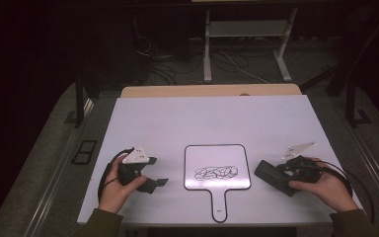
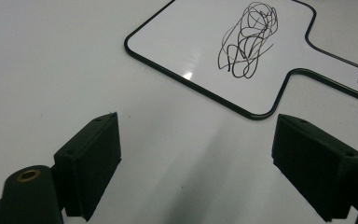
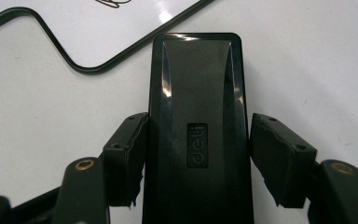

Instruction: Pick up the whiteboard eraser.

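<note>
A small paddle-shaped whiteboard (image 1: 217, 168) with a black scribble (image 1: 216, 172) lies near the table's front edge, its handle toward the person. Just right of it a black eraser (image 1: 271, 177) rests on the table. In the right gripper view, my right gripper (image 3: 196, 154) has a pad against each long side of the eraser (image 3: 196, 79), just short of the board's corner (image 3: 98, 32). My left gripper (image 1: 157, 172) stands open to the left of the board, low over the table. Nothing is between its jaws (image 2: 209, 163), and the scribbled board (image 2: 191, 42) lies beyond them.
The white tabletop (image 1: 202, 118) stretches bare behind the board to a wooden strip (image 1: 212, 91) at the far edge. Beyond that edge are dark floor, cables and white frame legs (image 1: 207, 49). A cable loops from each gripper near the front corners.
</note>
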`<action>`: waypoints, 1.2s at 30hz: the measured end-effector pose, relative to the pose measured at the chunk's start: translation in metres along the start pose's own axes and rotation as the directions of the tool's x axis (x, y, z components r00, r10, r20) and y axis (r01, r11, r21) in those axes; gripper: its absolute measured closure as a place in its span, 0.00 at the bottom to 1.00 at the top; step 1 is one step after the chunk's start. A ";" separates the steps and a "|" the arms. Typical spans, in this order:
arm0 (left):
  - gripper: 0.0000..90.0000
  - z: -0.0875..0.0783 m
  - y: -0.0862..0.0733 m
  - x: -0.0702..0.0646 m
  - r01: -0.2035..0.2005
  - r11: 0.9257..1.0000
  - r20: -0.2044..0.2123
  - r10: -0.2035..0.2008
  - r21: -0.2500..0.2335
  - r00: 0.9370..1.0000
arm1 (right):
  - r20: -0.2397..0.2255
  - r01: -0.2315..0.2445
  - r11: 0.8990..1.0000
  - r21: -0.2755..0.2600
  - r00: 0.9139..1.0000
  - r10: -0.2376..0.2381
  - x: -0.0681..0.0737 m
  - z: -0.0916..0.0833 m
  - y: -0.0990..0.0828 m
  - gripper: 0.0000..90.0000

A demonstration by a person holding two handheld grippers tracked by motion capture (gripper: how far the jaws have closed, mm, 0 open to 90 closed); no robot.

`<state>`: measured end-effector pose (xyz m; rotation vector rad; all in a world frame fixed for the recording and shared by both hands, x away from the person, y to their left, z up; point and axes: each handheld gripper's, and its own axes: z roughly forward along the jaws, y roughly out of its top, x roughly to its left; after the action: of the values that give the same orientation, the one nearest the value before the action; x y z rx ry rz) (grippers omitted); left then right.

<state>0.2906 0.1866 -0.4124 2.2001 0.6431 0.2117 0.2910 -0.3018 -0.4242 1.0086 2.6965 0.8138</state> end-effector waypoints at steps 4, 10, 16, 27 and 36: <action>0.16 0.000 0.000 0.000 0.003 1.000 0.001 -0.003 0.001 1.000 | -0.007 0.000 1.000 0.012 1.000 0.000 0.000 0.002 0.000 0.42; 0.16 0.001 0.000 0.000 0.002 1.000 0.002 -0.002 0.004 1.000 | 0.009 0.010 0.999 0.031 1.000 -0.010 0.002 0.006 0.002 0.42; 0.16 0.001 0.000 0.000 0.001 1.000 0.003 -0.001 0.005 1.000 | 0.020 0.026 0.999 0.047 0.999 -0.027 0.003 0.007 0.004 0.42; 0.16 0.001 0.000 -0.001 0.001 1.000 0.006 -0.001 0.005 1.000 | 0.027 0.036 0.997 0.072 0.999 -0.038 0.005 0.007 0.008 0.43; 0.16 0.001 0.000 -0.001 -0.003 1.000 0.009 0.003 0.009 1.000 | 0.016 0.018 0.997 0.081 1.000 -0.020 0.003 0.007 0.008 0.43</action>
<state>0.2904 0.1849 -0.4130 2.2100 0.6367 0.2010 0.2956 -0.2917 -0.4251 1.0001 2.7404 0.6948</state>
